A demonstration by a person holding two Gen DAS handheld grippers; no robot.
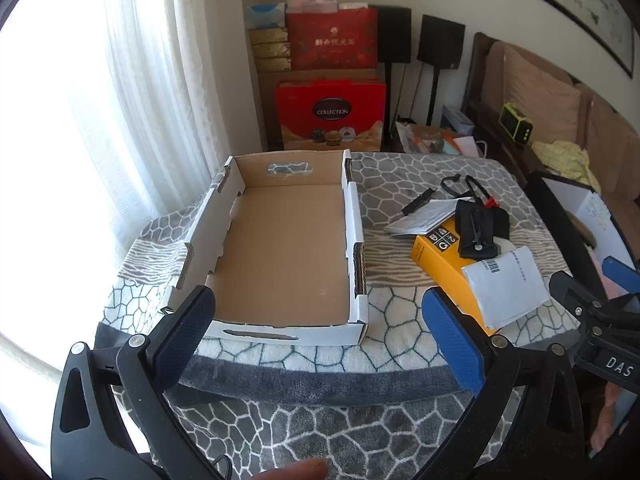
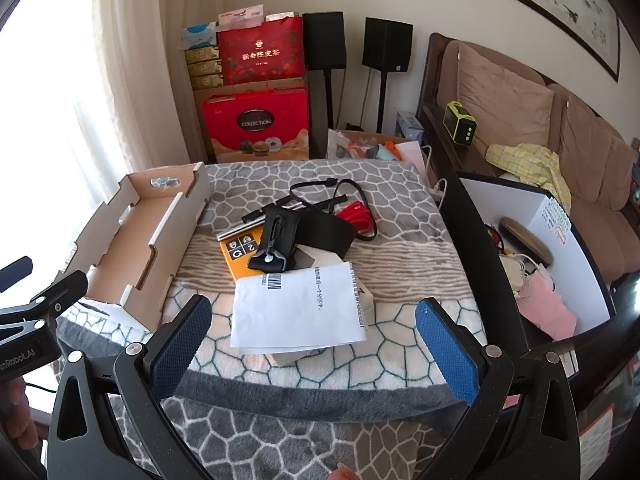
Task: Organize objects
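Note:
An empty cardboard tray [image 1: 356,216] [image 2: 156,248] with white outer walls lies on the patterned blanket [image 1: 400,184] [image 2: 392,192], left of a pile of things. The pile holds a yellow box [image 1: 444,268] [image 2: 236,258], a black pouch [image 1: 478,232] [image 2: 276,240], a white paper sheet [image 1: 506,284] [image 2: 300,312], black straps [image 2: 320,188] and a red cable [image 2: 358,216]. My left gripper [image 1: 320,332] hovers open over the tray's near end, nothing between its fingers. My right gripper [image 2: 314,336] hovers open above the paper sheet, empty.
A black-edged white bin [image 2: 560,240] with a pink bag and small items stands right of the blanket. Red gift boxes [image 2: 256,124], two speakers on stands [image 2: 324,40] and a brown sofa [image 2: 520,96] line the back. A bright curtained window [image 1: 100,120] fills the left.

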